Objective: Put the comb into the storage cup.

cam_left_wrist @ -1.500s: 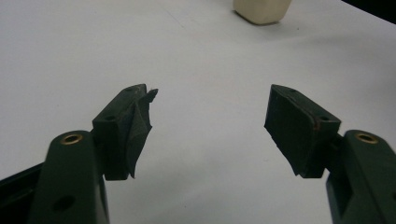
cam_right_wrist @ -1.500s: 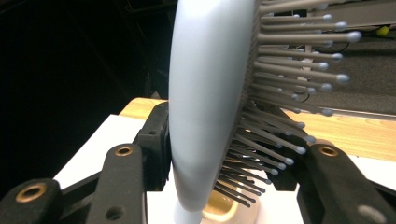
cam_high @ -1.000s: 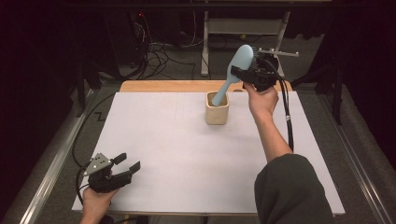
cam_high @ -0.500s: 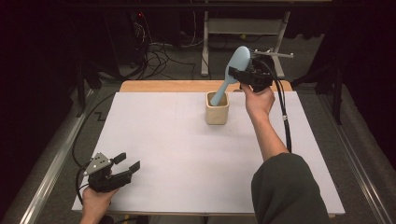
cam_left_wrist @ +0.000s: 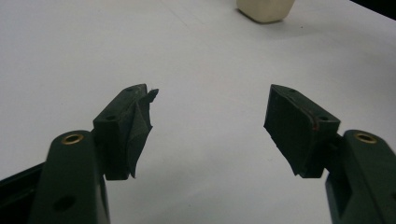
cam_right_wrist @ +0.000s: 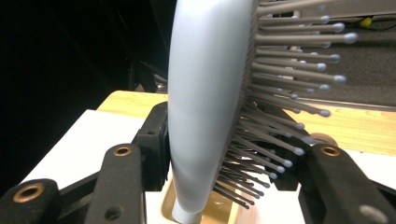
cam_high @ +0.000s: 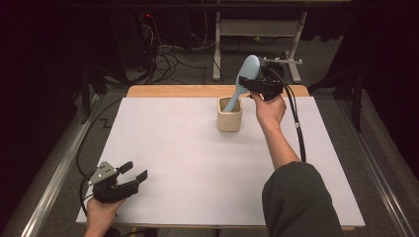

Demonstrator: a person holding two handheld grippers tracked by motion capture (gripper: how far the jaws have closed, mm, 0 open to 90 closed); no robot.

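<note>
Looking down from the high view, you have a cream cup (cam_high: 230,114) at twelve o'clock on the white mat (cam_high: 197,163), cables on the floor beyond. Your right gripper (cam_high: 262,85) clamps a blue hairbrush (cam_high: 243,81), handle down in the cup, head leaning toward one o'clock. Your left gripper (cam_high: 129,177) rests at seven o'clock, jaws apart.

In the left gripper view, its jaws gape over bare mat.

In the right gripper view, the jaws pinch the brush's head, bristles (cam_right_wrist: 289,88) pointing three o'clock.

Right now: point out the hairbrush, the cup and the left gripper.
hairbrush (cam_high: 247,70), high view, on the blue back of its head.
cup (cam_high: 230,121), high view, on its front wall.
left gripper (cam_high: 134,175), high view, midway between its fingertips.
</note>
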